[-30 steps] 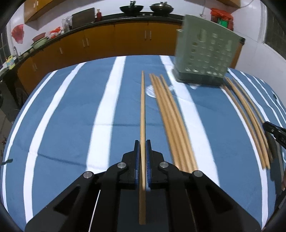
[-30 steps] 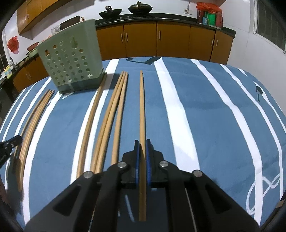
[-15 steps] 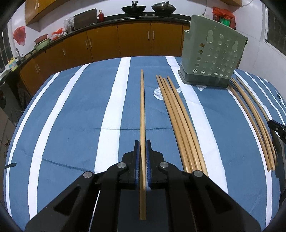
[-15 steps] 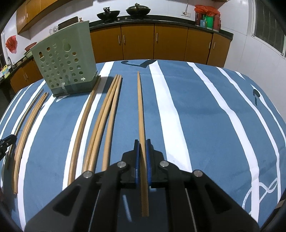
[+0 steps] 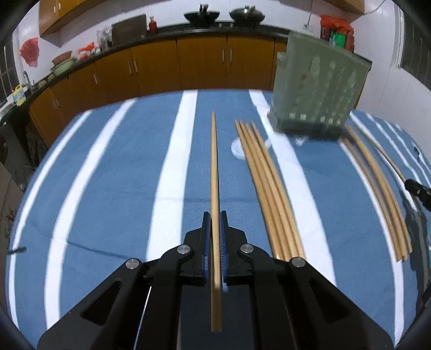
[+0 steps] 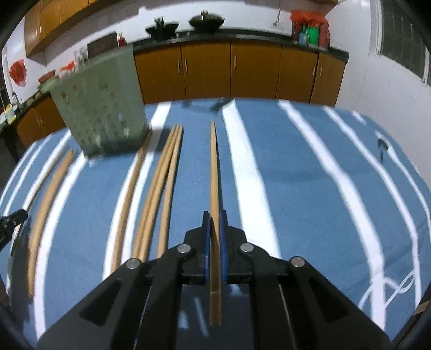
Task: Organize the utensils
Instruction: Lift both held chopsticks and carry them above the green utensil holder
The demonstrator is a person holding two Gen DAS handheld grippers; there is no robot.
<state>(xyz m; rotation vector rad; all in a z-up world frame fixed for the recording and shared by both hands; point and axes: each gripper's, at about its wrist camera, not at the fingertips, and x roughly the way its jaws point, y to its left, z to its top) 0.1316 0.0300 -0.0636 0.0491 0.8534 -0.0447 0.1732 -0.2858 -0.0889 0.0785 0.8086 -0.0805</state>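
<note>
Behind the table you see a kitchen with orange cabinets point(image 5: 202, 64) and two black pots point(image 6: 186, 23) on the counter. Your table wears a blue cloth with white stripes point(image 5: 107, 188).

Your left tongs point(image 5: 214, 215) are pressed together on one long wooden chopstick point(image 5: 214, 167). It sticks straight out in front of them, above the cloth. Just to the right of your left tongs lies a bunch of chopsticks point(image 5: 265, 185) flat on the cloth. Farther right lies another bunch point(image 5: 377, 188). Ahead and to the right stands the green holder with holes point(image 5: 317, 88), a bit blurry.

Your right tongs point(image 6: 214, 215) are also pinching one chopstick point(image 6: 214, 172), and it points straight ahead too. To the left of your right tongs lie more chopsticks point(image 6: 161, 185) on the cloth. The green holder point(image 6: 99, 105) stands ahead and to the left. Far left, past one more bunch point(image 6: 48, 199), you can see the black tip of your other tongs point(image 6: 12, 219).
</note>
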